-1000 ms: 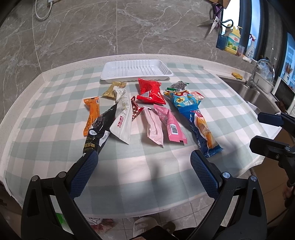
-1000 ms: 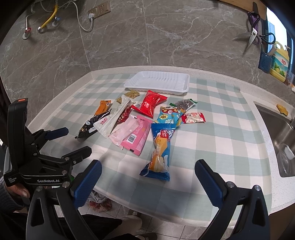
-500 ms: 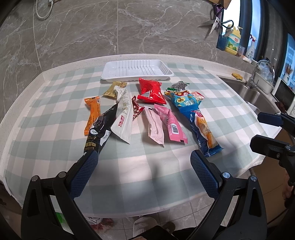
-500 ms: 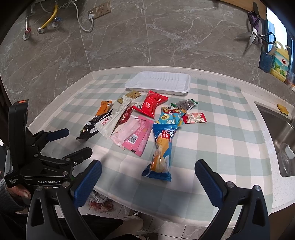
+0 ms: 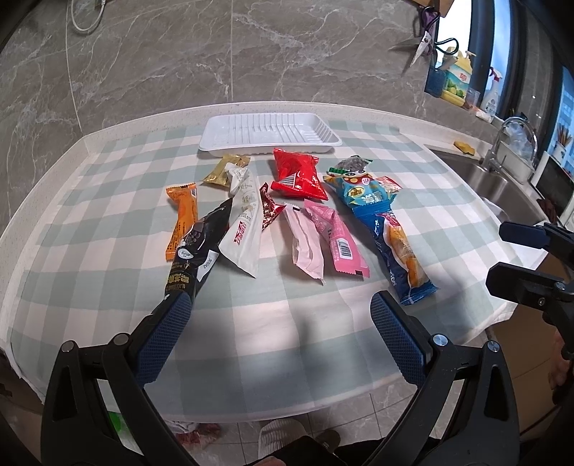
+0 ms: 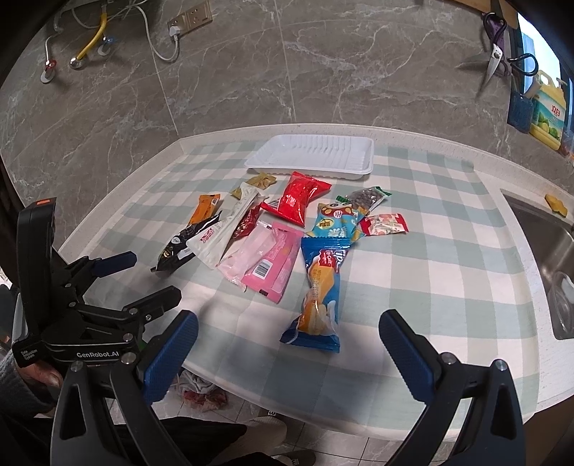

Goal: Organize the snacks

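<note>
Several snack packets lie in a loose pile on the checked cloth: a red bag [image 5: 297, 174] [image 6: 296, 197], a long blue packet [image 5: 398, 247] [image 6: 321, 286], a pink packet [image 5: 339, 238] [image 6: 274, 263], a white packet [image 5: 244, 229], a black packet [image 5: 195, 251] and an orange bar [image 5: 183, 218]. An empty white tray [image 5: 269, 134] [image 6: 310, 156] stands behind them. My left gripper [image 5: 280, 315] is open and empty, near the table's front edge. My right gripper [image 6: 287, 329] is open and empty, just in front of the blue packet.
A sink [image 5: 502, 182] with a tap lies at the right end of the counter. Bottles [image 5: 455, 82] and scissors [image 5: 421, 46] are at the back right. Cables and a socket [image 6: 190, 19] are on the marble wall.
Both grippers have edged slightly forward toward the snacks. Nothing on the table has moved.
</note>
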The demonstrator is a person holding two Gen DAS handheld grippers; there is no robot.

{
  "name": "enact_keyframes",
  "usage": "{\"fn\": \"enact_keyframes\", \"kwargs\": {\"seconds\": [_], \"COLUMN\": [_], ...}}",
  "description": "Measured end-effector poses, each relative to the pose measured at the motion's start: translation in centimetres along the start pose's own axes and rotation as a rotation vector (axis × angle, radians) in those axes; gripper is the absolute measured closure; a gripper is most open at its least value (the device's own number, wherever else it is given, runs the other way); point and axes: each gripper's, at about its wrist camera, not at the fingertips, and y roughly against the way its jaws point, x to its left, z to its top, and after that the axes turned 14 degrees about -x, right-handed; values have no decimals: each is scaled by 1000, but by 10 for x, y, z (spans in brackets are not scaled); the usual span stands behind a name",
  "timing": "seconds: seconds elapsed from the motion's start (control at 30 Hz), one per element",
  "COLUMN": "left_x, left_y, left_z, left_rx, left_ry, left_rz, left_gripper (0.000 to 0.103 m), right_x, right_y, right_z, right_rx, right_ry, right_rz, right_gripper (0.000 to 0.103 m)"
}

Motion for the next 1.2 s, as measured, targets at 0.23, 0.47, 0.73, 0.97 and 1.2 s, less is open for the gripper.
{"fn": "enact_keyframes", "kwargs": {"seconds": [0.23, 0.47, 0.73, 0.97, 1.2], "left_x": [6, 18, 40, 62, 104], "left_y": [-8, -20, -41, -66, -105], "left_z": [-1, -1, 9, 25, 49], "left_rx": [24, 55, 84, 99, 141], "left_ry": [12, 34, 53, 41, 84], "left_rz": [8, 25, 50, 72, 89], "left_gripper": [2, 2, 2, 2, 25], "right_x": [-14, -14, -21, -34, -45], "right_y": [-9, -22, -44, -69, -102], "right_z": [-2, 0, 2, 5, 0], "right_rx": [15, 35, 59, 90, 165], "right_ry": [-36, -46, -85, -124, -135], "right_rz": [24, 41, 34, 13, -9], "right_gripper": [0, 0, 0, 3, 26]}}
